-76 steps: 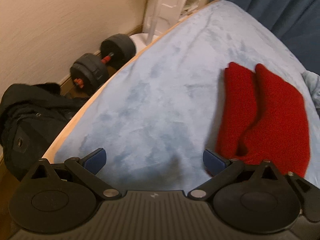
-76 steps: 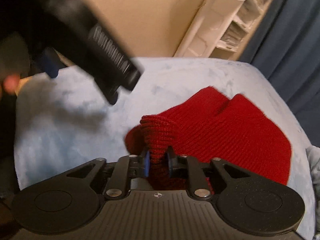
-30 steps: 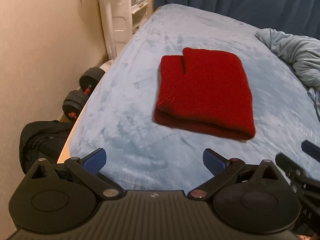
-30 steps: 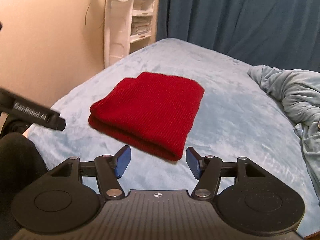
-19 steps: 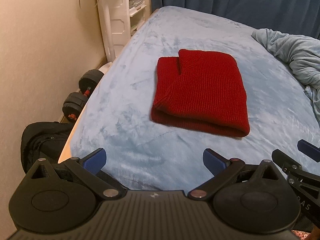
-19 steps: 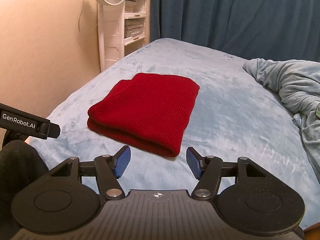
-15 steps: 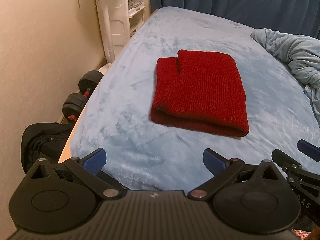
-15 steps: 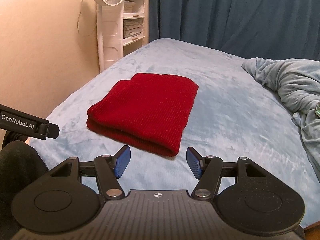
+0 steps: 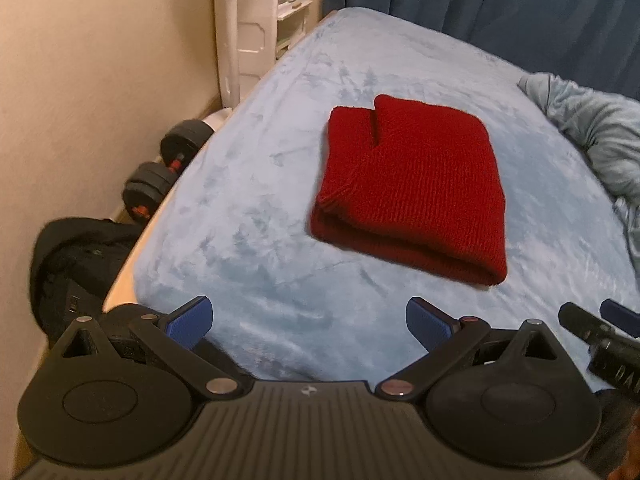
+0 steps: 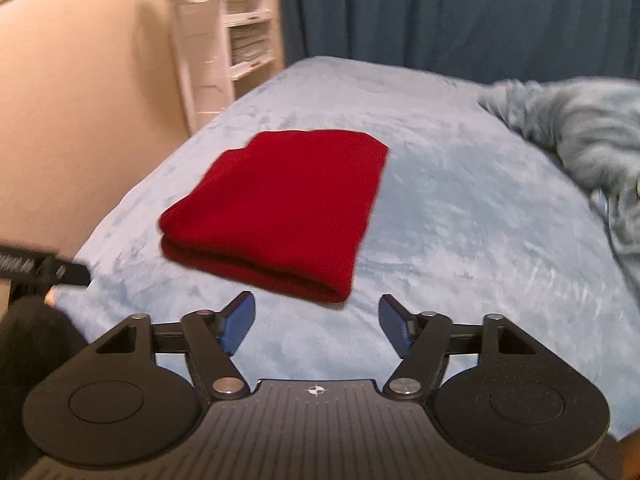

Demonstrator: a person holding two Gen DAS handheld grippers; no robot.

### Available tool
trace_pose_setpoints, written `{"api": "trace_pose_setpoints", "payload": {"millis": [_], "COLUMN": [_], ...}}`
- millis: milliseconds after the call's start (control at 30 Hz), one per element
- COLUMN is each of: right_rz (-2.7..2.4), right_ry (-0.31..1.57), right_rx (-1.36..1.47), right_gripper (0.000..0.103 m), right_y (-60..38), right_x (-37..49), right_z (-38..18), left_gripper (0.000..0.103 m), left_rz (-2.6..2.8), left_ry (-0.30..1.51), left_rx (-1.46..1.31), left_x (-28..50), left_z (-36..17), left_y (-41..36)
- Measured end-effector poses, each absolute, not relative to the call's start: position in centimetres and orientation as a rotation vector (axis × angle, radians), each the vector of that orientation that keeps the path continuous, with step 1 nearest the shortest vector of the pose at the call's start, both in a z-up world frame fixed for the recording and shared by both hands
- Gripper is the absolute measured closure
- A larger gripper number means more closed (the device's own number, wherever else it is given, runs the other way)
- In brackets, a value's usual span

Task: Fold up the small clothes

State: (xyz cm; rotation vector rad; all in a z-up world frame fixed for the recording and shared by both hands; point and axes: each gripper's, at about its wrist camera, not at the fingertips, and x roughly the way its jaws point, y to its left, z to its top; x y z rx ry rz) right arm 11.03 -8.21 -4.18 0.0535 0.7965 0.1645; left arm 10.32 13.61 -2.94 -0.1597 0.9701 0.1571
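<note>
Right fingers [image 10: 316, 326] had just been opening wider, with nothing between them; in the earlier views they were pinched on a bunched edge of the red knit [image 10: 280, 208], and by this moment that grip was gone. Left fingers [image 9: 308, 324] stood spread wide and empty, low in the frame, over bare bed [image 9: 248, 240].

The red knit lay folded in half, centre frame in both views, flat on the blue bed cover and well apart from both pairs of fingers. The doubled fold edge faced me; the two rounded ends sat at the far side, a slit between them. Compared with the earliest view, where it lay open at full length, it was now half as long. Judgement: this piece's fold looked finished, and both hands had backed off from it.

Hard to make out: I could not tell whether the knit was a pair of socks or one garment. The right view was blurred. A crumpled light-blue cloth [image 10: 580, 132] at the right edge was cut off by the frame; whether it was clothing to fold or bedding was unclear. My other gripper showed only as a dark sliver at lower right of the left view.
</note>
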Motion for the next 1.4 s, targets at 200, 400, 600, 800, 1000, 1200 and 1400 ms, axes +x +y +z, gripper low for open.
{"api": "trace_pose_setpoints", "payload": {"millis": [200,400,600,800,1000,1200,1400], "right_rz": [0.166,0.182,0.17,0.138,0.193,0.322,0.213], "right_ry": [0.914,0.961,0.984,1.064,1.162,1.164,1.025], "right_rx": [0.393,0.578,0.595,0.565,0.548,0.463,0.627], "right_gripper": [0.022,0.02,0.017,0.017,0.01,0.072,0.08], "right_y": [-14.2,-18.4,-20.2,-18.5,-15.6,-13.7,-19.7], "right_x": [17.1,26.2,38.7,49.3,55.4,56.2,48.7], "right_z": [-5.8,-7.5,-10.8,-15.9,-19.2,-18.5,-17.2], "left_gripper": [0.0,0.0,0.0,0.0,0.0,0.045,0.066], "left_rz": [0.112,0.135,0.226,0.25,0.253,0.25,0.132], "left_ry": [1.018,1.031,1.055,1.055,1.077,1.031,1.086], "left_rx": [-0.419,-0.605,-0.704,-0.757,-0.838,-0.824,-0.595], "left_x": [13.3,18.5,23.6,26.3,27.6,29.1,37.5], "left_z": [-5.6,-8.6,-11.8,-14.5,-17.2,-16.8,-14.4], "left_y": [14.8,14.7,15.4,16.9,18.9,19.6,19.2]}}
